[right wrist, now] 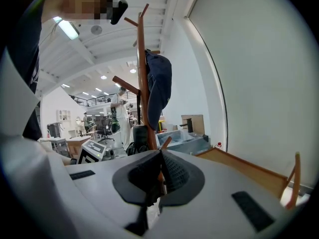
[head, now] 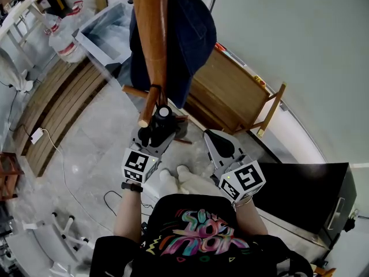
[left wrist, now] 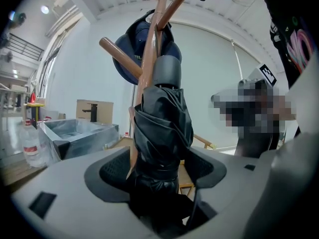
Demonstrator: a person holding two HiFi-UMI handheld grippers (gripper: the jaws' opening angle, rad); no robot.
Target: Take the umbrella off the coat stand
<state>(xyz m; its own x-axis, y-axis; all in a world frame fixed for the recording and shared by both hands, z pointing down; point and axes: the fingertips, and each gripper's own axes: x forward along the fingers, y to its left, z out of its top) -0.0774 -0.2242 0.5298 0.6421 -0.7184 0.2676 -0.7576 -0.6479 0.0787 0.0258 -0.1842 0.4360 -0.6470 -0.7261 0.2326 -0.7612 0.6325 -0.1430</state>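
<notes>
Wooden coat stand (head: 151, 33) upright, with a navy cap (head: 193, 27) hung on it. The folded black umbrella (left wrist: 162, 128) stands against the pole, clamped in my left gripper (left wrist: 162, 171). My right gripper (right wrist: 158, 176) has its jaws together and holds nothing. The marker cubes (head: 137, 165) show square patterns.

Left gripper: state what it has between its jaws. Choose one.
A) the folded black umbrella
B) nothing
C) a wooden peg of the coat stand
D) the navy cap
A: the left gripper view shows the left gripper with its jaws closed on the folded black umbrella, and the coat stand rising behind it.
</notes>
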